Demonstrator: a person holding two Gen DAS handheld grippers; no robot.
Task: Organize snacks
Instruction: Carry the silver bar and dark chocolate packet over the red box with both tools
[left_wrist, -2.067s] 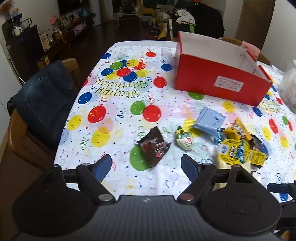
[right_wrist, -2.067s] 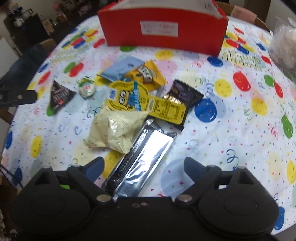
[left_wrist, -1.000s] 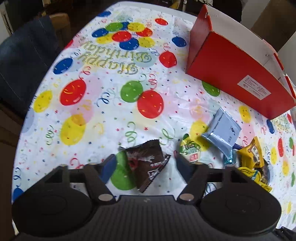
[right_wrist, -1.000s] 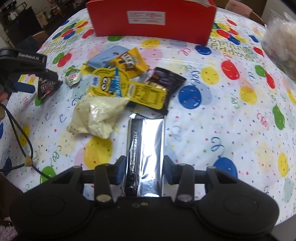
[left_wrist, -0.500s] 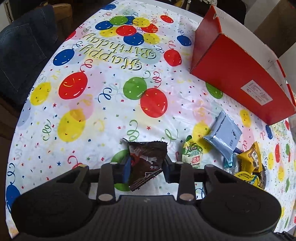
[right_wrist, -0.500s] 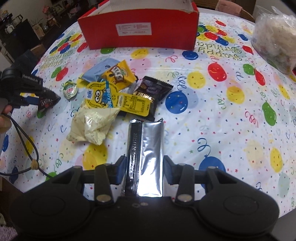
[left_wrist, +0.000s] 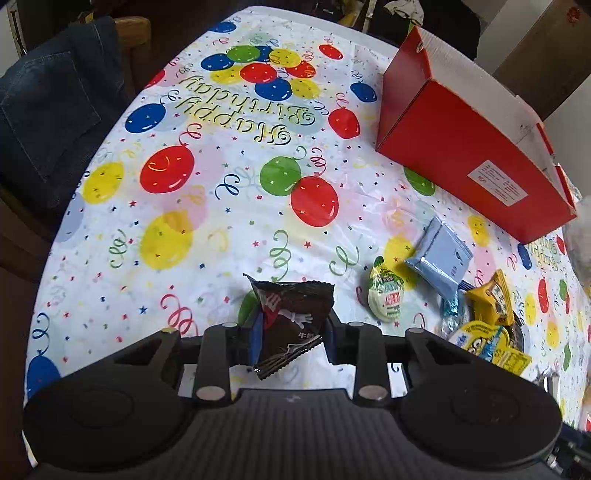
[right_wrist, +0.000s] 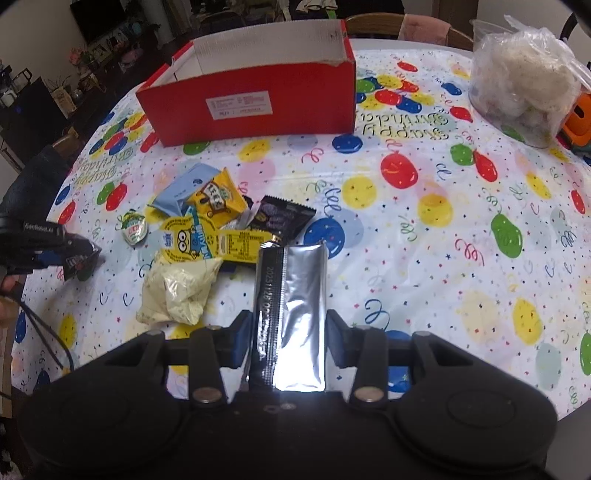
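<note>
Tool (right_wrist: 283, 341) grips glossy, flat, rectangular foil packet (right_wrist: 290, 314).

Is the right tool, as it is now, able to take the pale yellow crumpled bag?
Probably not yet: the right tool is shut on the silver packet. The pale yellow crumpled bag itself lies uncovered nearby.

The tablecloth (left_wrist: 229, 236) is white, strewn with red, blue, yellow and green balloons, curly streamers and confetti. At upper right of the left view stands a red box (left_wrist: 454, 155) with a white inside. The clamped wrapper (left_wrist: 291, 317) is dark brown; the long packet (right_wrist: 291, 314) in the right view is shiny silver. A pouch (left_wrist: 441, 258) is pale blue.
</note>
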